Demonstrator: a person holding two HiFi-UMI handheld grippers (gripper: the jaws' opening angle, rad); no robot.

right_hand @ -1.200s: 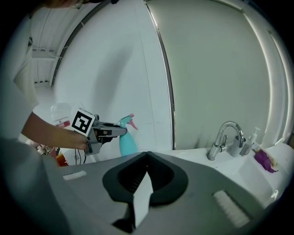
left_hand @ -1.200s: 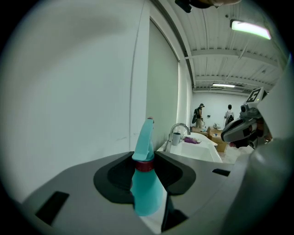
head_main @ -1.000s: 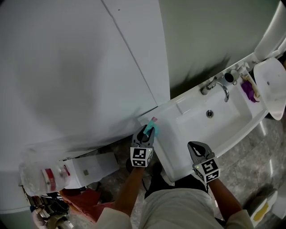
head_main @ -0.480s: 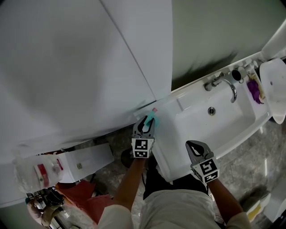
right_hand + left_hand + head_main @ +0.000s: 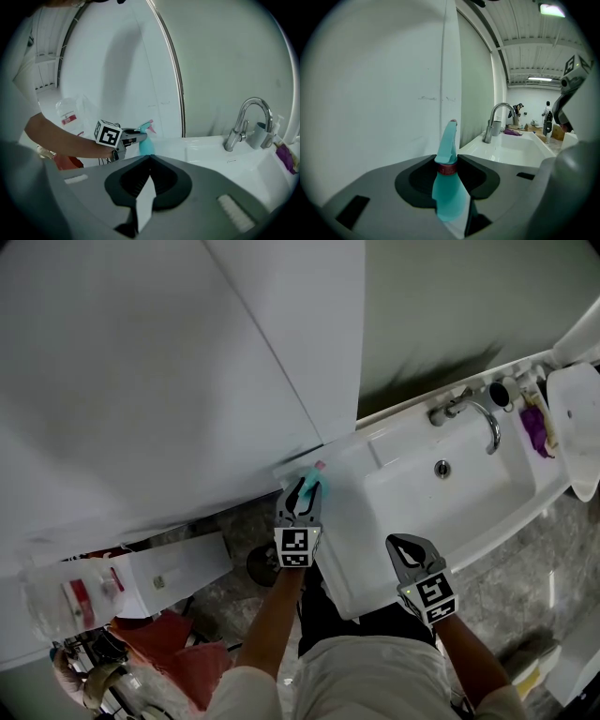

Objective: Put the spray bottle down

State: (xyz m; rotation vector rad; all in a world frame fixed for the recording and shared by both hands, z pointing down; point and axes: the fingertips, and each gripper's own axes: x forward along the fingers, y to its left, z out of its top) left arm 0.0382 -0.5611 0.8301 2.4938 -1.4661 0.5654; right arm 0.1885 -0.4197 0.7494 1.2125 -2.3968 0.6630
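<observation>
The teal spray bottle (image 5: 313,486) with a red collar stands upright over the left back corner of the white sink (image 5: 394,549). My left gripper (image 5: 305,500) is shut on it. In the left gripper view the jaws clamp the spray bottle (image 5: 449,197) at its collar, and the nozzle rises above the left gripper (image 5: 446,162). The right gripper view shows the spray bottle (image 5: 146,142) low by the counter; its base is hidden, so I cannot tell if it rests there. My right gripper (image 5: 410,546) hovers at the sink's front rim, the right gripper (image 5: 150,157) shut and empty.
A chrome faucet (image 5: 475,415) curves over the basin, with a cup (image 5: 499,394) and a purple item (image 5: 533,430) further right. A white panel (image 5: 187,362) rises just behind the bottle. Left of the sink are a white box (image 5: 178,573) and a clear jug (image 5: 70,601).
Both grippers have sunk a little toward the sink. The left one still holds the bottle, now lower by the sink's left back corner.
</observation>
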